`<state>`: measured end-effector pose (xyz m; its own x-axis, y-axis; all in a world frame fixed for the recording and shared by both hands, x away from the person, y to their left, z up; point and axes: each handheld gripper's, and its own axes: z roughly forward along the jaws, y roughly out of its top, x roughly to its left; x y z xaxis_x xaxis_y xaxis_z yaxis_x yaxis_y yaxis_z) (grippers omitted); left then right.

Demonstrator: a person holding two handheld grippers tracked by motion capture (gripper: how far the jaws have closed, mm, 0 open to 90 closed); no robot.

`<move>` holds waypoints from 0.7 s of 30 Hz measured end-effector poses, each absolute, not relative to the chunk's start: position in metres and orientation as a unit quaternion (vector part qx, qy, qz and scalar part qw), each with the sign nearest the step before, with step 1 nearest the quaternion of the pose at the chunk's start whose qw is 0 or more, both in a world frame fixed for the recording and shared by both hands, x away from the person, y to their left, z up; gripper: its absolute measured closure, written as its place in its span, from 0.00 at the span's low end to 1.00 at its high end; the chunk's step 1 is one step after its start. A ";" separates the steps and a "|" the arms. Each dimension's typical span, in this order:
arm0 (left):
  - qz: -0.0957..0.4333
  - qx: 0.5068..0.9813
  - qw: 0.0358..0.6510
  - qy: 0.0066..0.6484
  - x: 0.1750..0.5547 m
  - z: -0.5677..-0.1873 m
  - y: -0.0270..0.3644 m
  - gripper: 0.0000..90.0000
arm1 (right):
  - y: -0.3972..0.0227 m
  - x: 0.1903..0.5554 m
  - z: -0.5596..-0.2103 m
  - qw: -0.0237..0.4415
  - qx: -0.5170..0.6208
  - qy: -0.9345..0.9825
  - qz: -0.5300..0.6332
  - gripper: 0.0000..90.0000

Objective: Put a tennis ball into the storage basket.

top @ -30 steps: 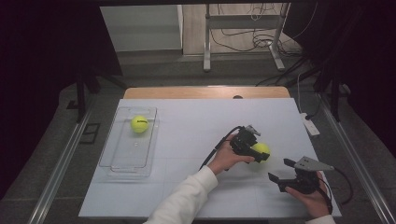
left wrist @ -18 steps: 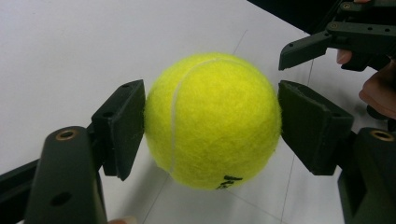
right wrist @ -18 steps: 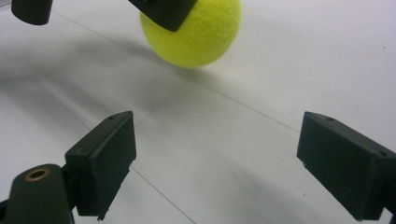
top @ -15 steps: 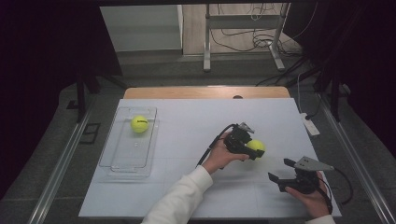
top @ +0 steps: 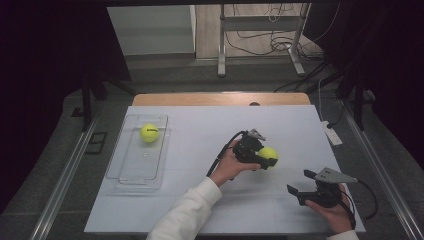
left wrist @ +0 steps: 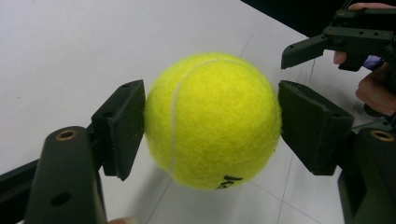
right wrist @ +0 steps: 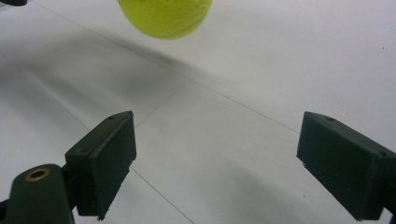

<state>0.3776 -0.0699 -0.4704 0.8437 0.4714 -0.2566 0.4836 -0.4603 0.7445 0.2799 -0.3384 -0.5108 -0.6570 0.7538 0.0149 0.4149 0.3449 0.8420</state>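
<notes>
Gripping a yellow tennis ball (top: 268, 155) between its two black jaws, the left gripper (top: 264, 160) hung over the middle-right part of the white table (top: 200, 210), held by a hand in a white sleeve (top: 187, 216) that came in from the bottom edge. In the left gripper view the ball (left wrist: 213, 120) sat squarely between the pads, with the left pad pressed against its felt and the right pad tight against its other side; a curved white seam ran down its face and part of a dark printed word showed near its underside. A soft shadow lay on the table below it, so the ball appeared to be lifted clear of the surface. The right gripper (top: 302, 183) rested low near the table's right front corner, held in the person's other hand, just beside and apart from the left one, with a grey three-cornered plate on top. In the right gripper view its jaws stood spread wide with only bare table between them, and the underside of the held ball (right wrist: 163, 16) showed at the top edge. Far to the left, a clear plastic tray (top: 131, 176) lay on the table with a second tennis ball (top: 149, 133) resting in its far end.
</notes>
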 end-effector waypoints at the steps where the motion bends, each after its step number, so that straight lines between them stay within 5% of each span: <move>1: -0.006 0.854 0.439 0.280 0.377 -0.470 -0.069 0.31 | -0.338 0.280 -0.511 0.193 0.366 0.797 0.440 0.14; 21: 0.010 0.847 0.443 0.295 0.373 -0.464 -0.049 0.31 | -0.338 0.280 -0.511 0.194 0.368 0.796 0.440 0.14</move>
